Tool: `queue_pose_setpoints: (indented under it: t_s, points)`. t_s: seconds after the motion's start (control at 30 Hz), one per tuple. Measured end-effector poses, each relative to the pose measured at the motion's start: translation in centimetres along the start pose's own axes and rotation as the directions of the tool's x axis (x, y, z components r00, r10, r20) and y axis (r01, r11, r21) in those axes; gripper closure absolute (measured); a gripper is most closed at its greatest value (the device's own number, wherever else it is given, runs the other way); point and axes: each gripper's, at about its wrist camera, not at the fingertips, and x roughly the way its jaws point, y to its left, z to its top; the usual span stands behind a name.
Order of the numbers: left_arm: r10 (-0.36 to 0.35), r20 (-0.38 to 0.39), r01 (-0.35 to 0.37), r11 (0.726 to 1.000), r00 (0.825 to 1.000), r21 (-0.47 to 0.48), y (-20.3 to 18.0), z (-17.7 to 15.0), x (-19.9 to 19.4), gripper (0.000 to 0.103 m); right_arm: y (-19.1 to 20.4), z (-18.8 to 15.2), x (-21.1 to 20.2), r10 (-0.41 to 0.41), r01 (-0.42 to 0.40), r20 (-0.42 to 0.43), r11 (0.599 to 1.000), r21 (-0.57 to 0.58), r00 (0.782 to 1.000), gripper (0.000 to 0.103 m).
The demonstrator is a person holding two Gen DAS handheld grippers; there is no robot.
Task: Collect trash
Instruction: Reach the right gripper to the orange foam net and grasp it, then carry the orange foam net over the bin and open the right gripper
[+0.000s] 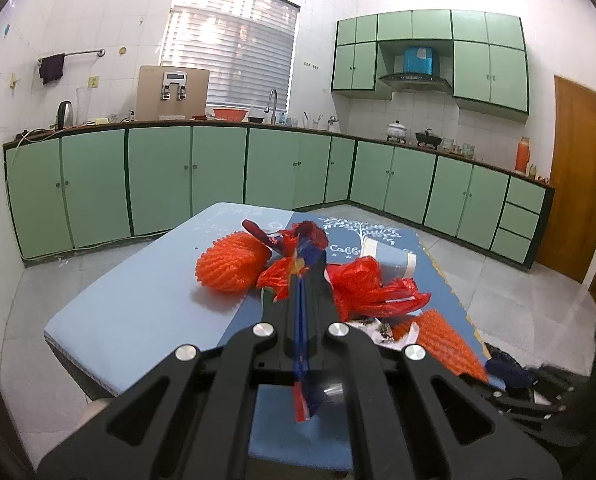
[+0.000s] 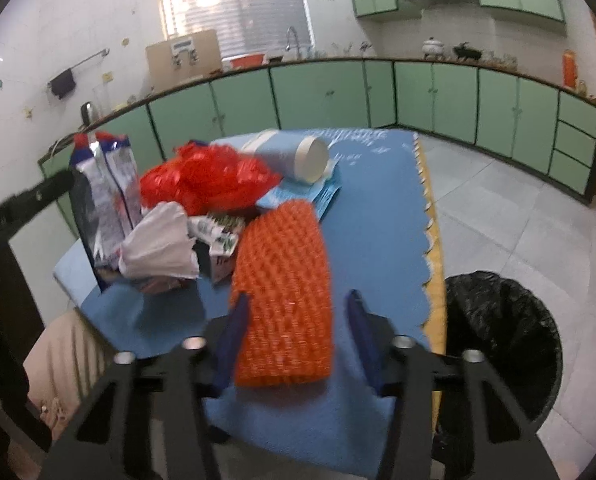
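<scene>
My left gripper (image 1: 303, 276) is shut on a blue and red foil snack wrapper (image 1: 302, 360), held above the table. In the right wrist view the same wrapper (image 2: 106, 200) hangs upright at the left. An orange foam net (image 2: 284, 292) lies on the blue table mat (image 2: 377, 220) between the blue pads (image 2: 234, 332) of my right gripper (image 2: 298, 298). The left pad is at the net's edge and the right pad stands clear of it. Behind it lie a red plastic bag (image 2: 206, 180), a tipped paper cup (image 2: 294, 156), crumpled white paper (image 2: 162, 244) and a small carton (image 2: 222, 236).
A bin with a black liner (image 2: 501, 340) stands on the floor right of the table. A second orange foam net (image 1: 230, 264) lies on the table's left part. Green cabinets (image 1: 158, 180) line the walls beyond open tiled floor.
</scene>
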Motion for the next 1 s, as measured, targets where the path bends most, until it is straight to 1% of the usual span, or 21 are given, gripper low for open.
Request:
queue_pose_setpoints:
  t_s: [0.03, 0.07, 0.1, 0.17, 0.23, 0.27, 0.33, 0.43, 0.57, 0.73, 0.83, 1.0]
  points:
    - [0.001, 0.003, -0.001, 1.0, 1.0, 0.001, 0.0, 0.0, 0.1, 0.103, 0.0, 0.0, 0.1, 0.003, -0.003, -0.005, 1.0, -0.004, 1.0, 0.075]
    - [0.0, 0.007, 0.0, 1.0, 1.0, 0.0, 0.2, 0.0, 0.1, 0.103, 0.0, 0.0, 0.0, 0.006, -0.006, -0.002, 1.0, -0.007, 1.0, 0.087]
    - [-0.001, 0.01, 0.002, 1.0, 1.0, -0.001, 0.3, 0.1, 0.1, 0.103, 0.0, 0.0, -0.2, 0.008, -0.008, 0.008, 1.0, -0.009, 1.0, 0.089]
    - [-0.008, 0.03, 0.008, 1.0, 1.0, -0.015, 0.6, 0.5, 0.1, 0.103, -0.2, 0.3, -0.8, -0.007, 0.007, 0.037, 1.0, -0.005, 0.999, 0.09]
    - [-0.014, 0.062, 0.015, 1.0, 0.998, -0.022, 0.8, 1.0, -0.2, 0.103, -0.6, 0.6, -1.4, -0.019, 0.019, 0.068, 1.0, 0.008, 0.998, 0.09]
    - [-0.014, 0.09, 0.016, 1.0, 0.996, -0.021, 0.8, 1.5, -0.5, 0.103, -0.9, 0.9, -1.7, -0.02, 0.018, 0.085, 1.0, 0.018, 0.996, 0.09]
    - [-0.013, 0.114, 0.016, 1.0, 0.993, -0.021, 0.7, 2.0, -0.6, 0.103, -1.1, 1.2, -2.1, -0.024, 0.021, 0.11, 0.999, 0.029, 0.994, 0.091]
    - [-0.025, 0.127, 0.029, 0.999, 0.992, -0.029, 0.5, 2.6, -0.6, 0.103, -1.3, 1.7, -2.5, -0.024, 0.02, 0.131, 0.999, 0.031, 0.991, 0.091]
    - [-0.059, 0.132, 0.063, 0.998, 0.989, -0.029, -0.3, 2.7, -0.8, 0.103, -1.5, 2.1, -3.1, -0.039, 0.034, 0.153, 0.999, 0.032, 0.987, 0.091]
    - [-0.138, 0.13, 0.141, 0.99, 0.982, -0.015, -2.1, 2.7, -1.0, 0.103, -2.8, 2.8, -4.7, -0.069, 0.059, 0.194, 0.997, 0.057, 0.979, 0.091]
    - [-0.211, 0.134, 0.213, 0.977, 0.968, -0.005, -4.1, 2.9, -1.1, 0.103, -4.4, 3.2, -5.9, -0.111, 0.096, 0.218, 0.992, 0.078, 0.97, 0.091]
    - [-0.301, 0.129, 0.304, 0.953, 0.945, 0.001, -7.2, 2.7, -0.7, 0.103, -7.3, 3.1, -7.6, -0.193, 0.169, 0.24, 0.979, 0.117, 0.951, 0.091]
